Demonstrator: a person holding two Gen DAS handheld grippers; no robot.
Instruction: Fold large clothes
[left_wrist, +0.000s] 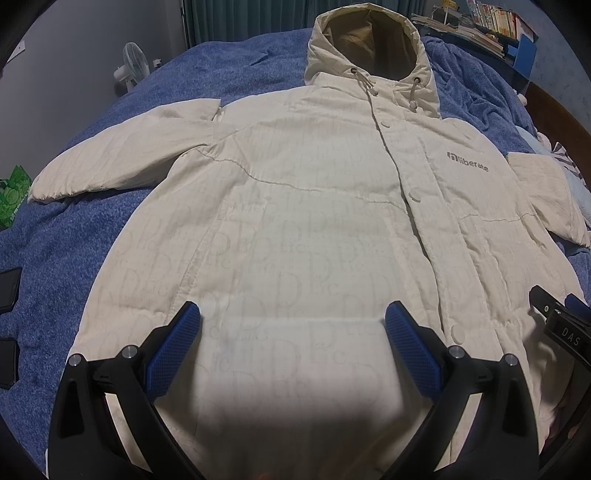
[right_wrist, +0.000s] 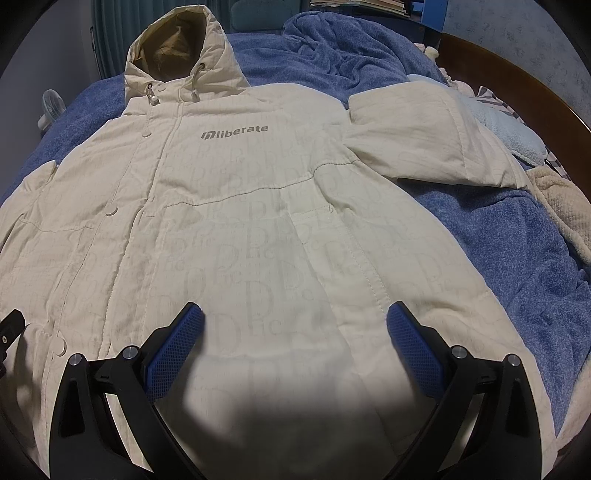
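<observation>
Two grippers, left gripper (left_wrist: 291, 314) and right gripper (right_wrist: 295, 315), hovered with jaws apart and empty above the near hem of a cream hooded jacket (left_wrist: 295, 206) lying flat on a blue-blanketed bed (left_wrist: 74, 240), where its puffy padding looked liable to slip from a shallow pinch.

Dim indoor light, cool cast. Soft dark shadow on jacket (left_wrist: 295, 221) hem at bottom centre, both views. Heavy fisheye bend, black vignette corners. Slight blur, noise in far background; no glare.
</observation>
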